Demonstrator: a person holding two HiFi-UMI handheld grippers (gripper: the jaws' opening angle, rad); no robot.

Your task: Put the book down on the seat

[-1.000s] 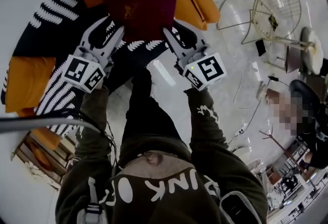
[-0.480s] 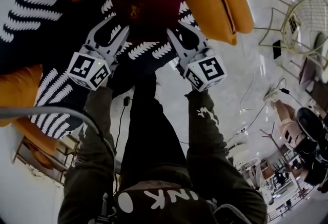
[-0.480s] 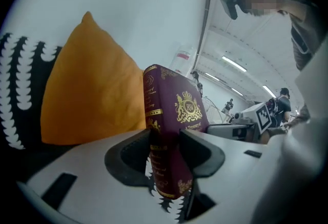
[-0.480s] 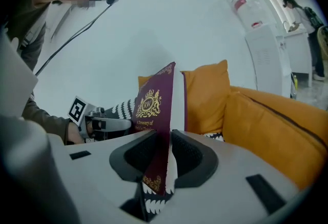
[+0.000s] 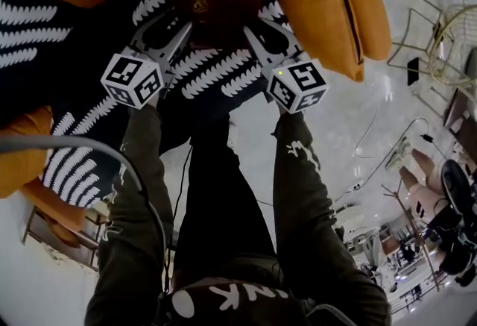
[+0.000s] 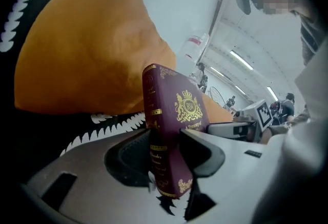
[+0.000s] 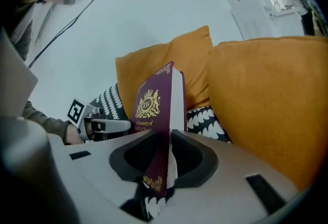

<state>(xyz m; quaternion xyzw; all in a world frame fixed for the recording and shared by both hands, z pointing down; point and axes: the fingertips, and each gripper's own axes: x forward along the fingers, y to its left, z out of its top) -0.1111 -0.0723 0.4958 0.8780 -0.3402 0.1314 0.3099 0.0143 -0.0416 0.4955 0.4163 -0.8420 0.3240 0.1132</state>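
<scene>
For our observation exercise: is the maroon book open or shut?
Shut: the book has both covers together, clamped between the left hand-held gripper and the right hand-held gripper.

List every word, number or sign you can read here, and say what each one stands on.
"RW": in the gold crest on the cover of the book.
"A Treasury of": under the crest; the words after it are too blurred to read.
Spine lettering: gold, too small to read.
"INK": white letters on the person's top, partly cut off.
Square black-and-white markers on the left tool and right tool: no words.
</scene>
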